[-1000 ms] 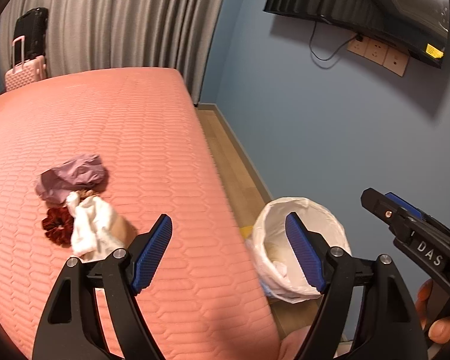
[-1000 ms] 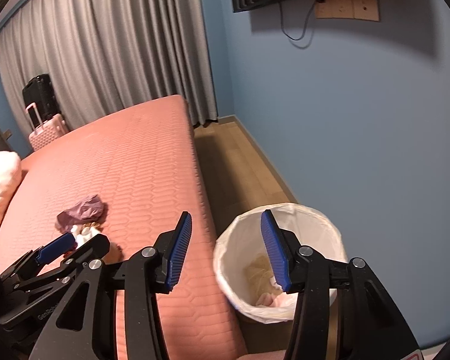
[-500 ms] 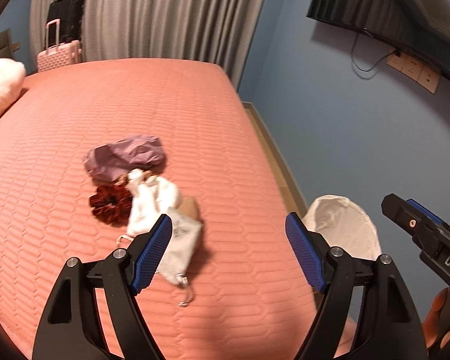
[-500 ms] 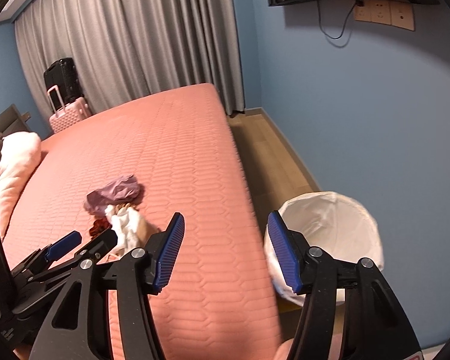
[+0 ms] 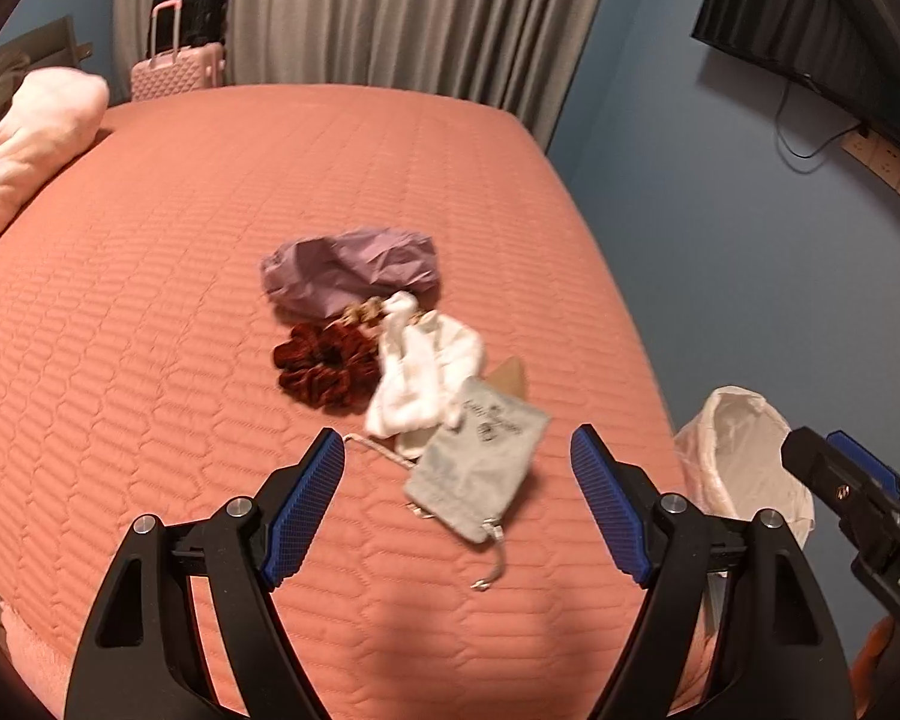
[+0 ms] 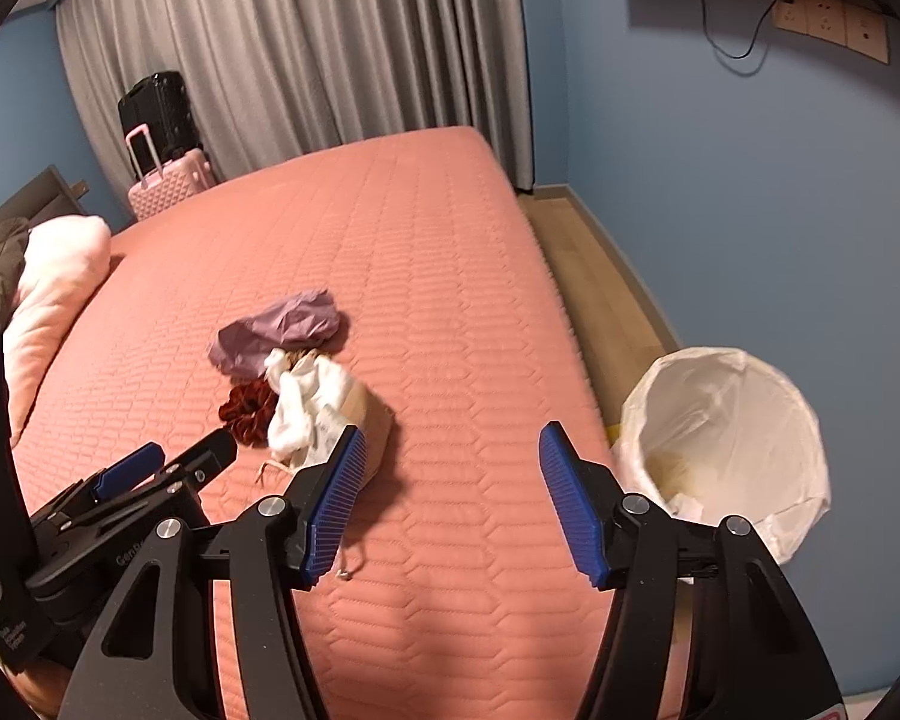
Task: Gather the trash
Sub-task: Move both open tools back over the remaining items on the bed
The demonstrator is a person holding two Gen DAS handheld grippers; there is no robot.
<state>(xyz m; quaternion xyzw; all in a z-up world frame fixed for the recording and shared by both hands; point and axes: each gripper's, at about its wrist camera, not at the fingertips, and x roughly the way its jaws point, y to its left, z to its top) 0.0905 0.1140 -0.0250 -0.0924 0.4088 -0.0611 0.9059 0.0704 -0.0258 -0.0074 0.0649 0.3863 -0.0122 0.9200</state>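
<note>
A small heap lies on the pink bed (image 5: 150,312): crumpled purple paper (image 5: 354,267), a dark red scrunchie (image 5: 324,363), a white crumpled cloth (image 5: 426,372) and a grey drawstring pouch (image 5: 477,459). My left gripper (image 5: 457,468) hovers open just short of the pouch, nothing between its fingers. My right gripper (image 6: 453,462) is open and empty over the bed's right part, the heap (image 6: 297,384) to its left. Beside the bed on the floor stands the white-lined bin (image 6: 726,426), seen at the left wrist view's right edge as the bin (image 5: 744,468).
A pale pink pillow (image 6: 54,282) lies at the bed's left. A pink suitcase (image 6: 168,180) with a black case on it stands by the grey curtain. A strip of wooden floor (image 6: 594,282) runs between bed and blue wall. A wall-mounted screen (image 5: 810,30) hangs upper right.
Both grippers swung left, away from the bin and toward the heap, which now sits near the middle of the left view. The right jaws stand wider than a second ago.
</note>
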